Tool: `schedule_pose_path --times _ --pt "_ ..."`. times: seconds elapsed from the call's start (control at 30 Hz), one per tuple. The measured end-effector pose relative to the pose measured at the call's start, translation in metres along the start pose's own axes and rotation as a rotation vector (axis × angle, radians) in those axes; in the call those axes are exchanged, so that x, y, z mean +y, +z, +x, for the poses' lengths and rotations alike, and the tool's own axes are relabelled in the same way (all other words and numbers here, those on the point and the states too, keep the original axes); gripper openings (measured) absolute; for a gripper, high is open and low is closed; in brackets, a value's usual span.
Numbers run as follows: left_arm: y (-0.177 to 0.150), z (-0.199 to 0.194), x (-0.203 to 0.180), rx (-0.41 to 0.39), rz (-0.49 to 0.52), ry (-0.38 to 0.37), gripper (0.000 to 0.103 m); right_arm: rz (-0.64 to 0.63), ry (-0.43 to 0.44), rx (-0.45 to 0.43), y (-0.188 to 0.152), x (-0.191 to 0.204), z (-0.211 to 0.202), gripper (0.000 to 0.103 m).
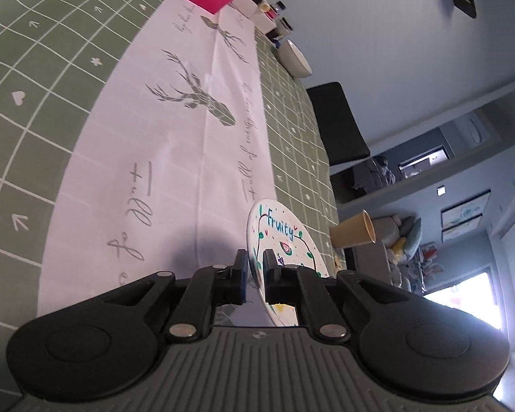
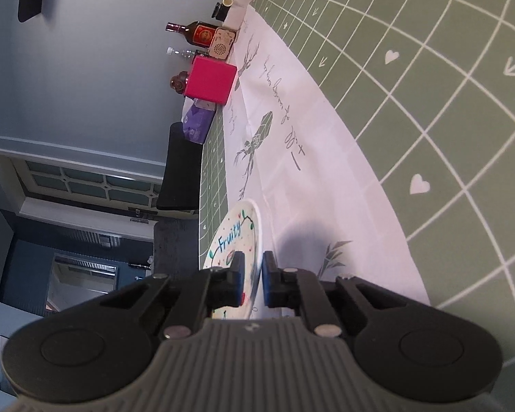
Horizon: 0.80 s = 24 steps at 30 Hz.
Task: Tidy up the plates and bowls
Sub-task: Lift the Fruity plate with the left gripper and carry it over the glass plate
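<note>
Both tongs clenched on one painted plate above the table

The green grid-patterned tablecloth (image 1: 51, 79) carries a white deer-print runner (image 1: 175, 158). Above its near end sits the round white plate lettered "Fruity" (image 1: 285, 237), gripped at opposite rims by the left gripper (image 1: 255, 257) and right gripper (image 2: 252, 261). Farther back: pink box (image 2: 211, 84), white bowl (image 1: 297, 58), tan paper cup (image 1: 353, 233).
</note>
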<state>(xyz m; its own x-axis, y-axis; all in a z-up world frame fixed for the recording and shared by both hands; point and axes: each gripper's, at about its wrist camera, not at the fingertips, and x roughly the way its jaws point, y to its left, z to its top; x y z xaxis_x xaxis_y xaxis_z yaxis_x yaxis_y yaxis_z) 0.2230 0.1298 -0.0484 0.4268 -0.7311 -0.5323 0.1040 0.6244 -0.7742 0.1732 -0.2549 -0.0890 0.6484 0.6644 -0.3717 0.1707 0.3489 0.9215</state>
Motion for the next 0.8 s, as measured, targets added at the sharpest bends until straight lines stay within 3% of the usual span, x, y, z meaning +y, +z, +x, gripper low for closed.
schedule_pose_path --times 0.1,0.3,0.5,0.8 --pt "-0.007 0.003 -0.009 0.044 0.006 -0.039 0.009 0.037 -0.002 -0.034 -0.005 0.002 -0.024 0.009" --pt "-0.026 0.006 -0.026 0.098 0.069 -0.046 0.009 0.05 0.004 -0.085 -0.018 0.008 -0.062 0.009" --pt "-0.042 0.013 -0.047 0.187 0.231 -0.065 0.009 0.072 -0.031 -0.08 -0.035 0.0 -0.09 0.009" --pt "-0.068 0.027 -0.063 0.307 0.352 -0.056 0.009 0.142 -0.051 -0.114 -0.069 -0.033 -0.129 0.009"
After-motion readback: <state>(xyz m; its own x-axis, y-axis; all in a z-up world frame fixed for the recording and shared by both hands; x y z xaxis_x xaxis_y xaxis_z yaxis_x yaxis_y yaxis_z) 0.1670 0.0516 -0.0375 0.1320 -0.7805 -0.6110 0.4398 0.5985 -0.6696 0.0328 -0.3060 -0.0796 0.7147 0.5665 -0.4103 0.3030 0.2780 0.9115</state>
